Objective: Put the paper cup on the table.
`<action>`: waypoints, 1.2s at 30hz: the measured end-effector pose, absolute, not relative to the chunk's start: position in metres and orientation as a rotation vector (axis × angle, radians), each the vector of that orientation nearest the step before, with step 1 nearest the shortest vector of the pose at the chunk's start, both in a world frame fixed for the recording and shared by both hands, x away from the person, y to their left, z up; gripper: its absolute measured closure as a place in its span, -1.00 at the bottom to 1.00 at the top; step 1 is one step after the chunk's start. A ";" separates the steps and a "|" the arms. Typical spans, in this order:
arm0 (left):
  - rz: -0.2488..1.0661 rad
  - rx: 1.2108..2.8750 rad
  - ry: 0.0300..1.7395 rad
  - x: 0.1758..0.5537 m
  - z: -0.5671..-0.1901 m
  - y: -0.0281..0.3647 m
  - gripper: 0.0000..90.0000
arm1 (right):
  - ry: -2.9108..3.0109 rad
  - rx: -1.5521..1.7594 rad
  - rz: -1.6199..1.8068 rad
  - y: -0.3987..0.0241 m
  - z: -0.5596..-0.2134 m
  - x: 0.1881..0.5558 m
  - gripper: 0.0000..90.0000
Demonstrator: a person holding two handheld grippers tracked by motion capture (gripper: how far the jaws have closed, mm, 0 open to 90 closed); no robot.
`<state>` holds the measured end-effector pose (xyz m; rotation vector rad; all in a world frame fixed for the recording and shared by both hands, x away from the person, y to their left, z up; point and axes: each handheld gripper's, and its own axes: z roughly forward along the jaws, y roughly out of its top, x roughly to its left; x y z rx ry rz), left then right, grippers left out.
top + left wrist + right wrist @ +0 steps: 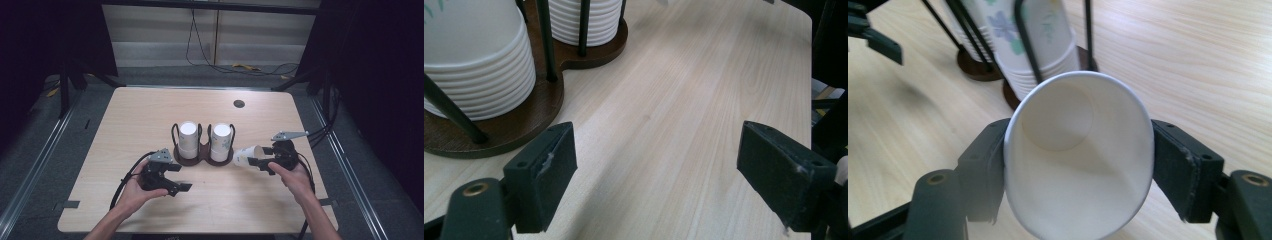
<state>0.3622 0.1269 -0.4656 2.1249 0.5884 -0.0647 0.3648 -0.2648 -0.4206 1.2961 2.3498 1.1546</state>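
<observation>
A person's two hands work two black claws over a pale, rounded-corner wood-grain desk, seen from the high view. The right claw grips one white paper cup by its rim, tipped on its side just right of the holder with its base toward the nearer stack. In the right gripper view the white paper cup faces the camera open-mouthed, its thin rolled rim squeezed into an oval between the two matte black rubbery pads, its smooth inside showing a round bottom.

The left claw hovers low at the front left of the desk, released and holding nothing; the left gripper view shows its two blocky pads spread wide over bare wood grain.

At the desk's centre stands one dark brown wooden figure-eight holder with thin black wire uprights. It carries two stacks of upside-down white paper cups, the left stack and the right stack, their rolled rims forming tight ridged bands near the base. Faint floral print marks the cups' sides. One small dark round grommet sits near the desk's far edge.
</observation>
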 end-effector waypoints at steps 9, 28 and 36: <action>-0.081 2.159 0.565 0.363 -0.471 0.124 -0.64 | 2.345 1.338 1.033 -0.269 -0.416 0.380 -0.36; -0.009 2.130 0.616 0.371 -0.466 0.126 -0.64 | 2.323 1.431 0.725 -0.279 -0.403 0.413 -0.38; -0.017 2.156 0.639 0.373 -0.472 0.129 -0.64 | 2.366 1.429 0.622 -0.281 -0.403 0.426 -0.38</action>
